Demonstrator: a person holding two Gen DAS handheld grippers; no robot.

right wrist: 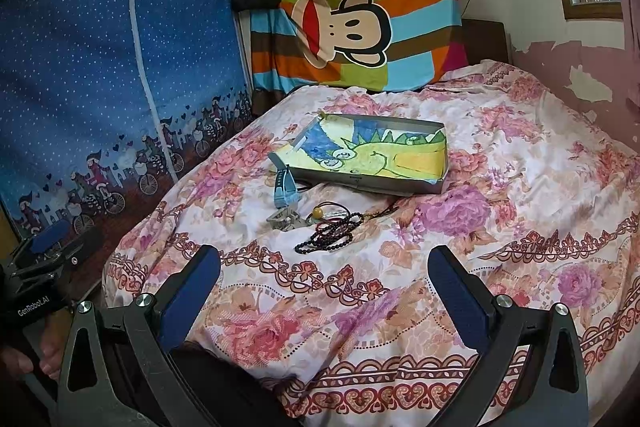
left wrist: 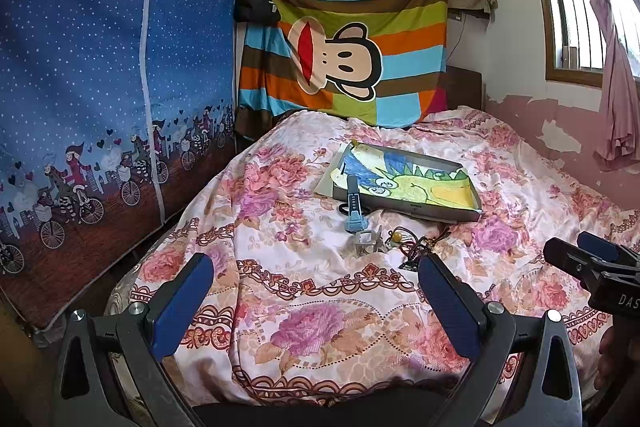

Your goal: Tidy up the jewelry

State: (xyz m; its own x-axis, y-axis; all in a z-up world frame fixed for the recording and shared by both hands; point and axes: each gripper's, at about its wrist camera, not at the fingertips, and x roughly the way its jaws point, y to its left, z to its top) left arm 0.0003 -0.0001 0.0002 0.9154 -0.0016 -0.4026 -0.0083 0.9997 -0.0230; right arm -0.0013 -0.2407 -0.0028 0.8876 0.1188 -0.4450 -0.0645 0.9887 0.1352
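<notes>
You are at the outset: both your left claw (left wrist: 316, 303) and right claw (right wrist: 324, 295) hang wide open, empty. The bead bracelet (right wrist: 332, 233) lies on the bed, 12 o'clock of the right claw, short of the tray (right wrist: 436, 187); next reach it

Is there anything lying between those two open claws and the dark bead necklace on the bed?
Nothing visible does. Only bare floral bedspread lies between the right gripper and the dark bead necklace. The left gripper also faces open quilt. The blue watch and the shallow box lie beyond the beads, not before them.
</notes>
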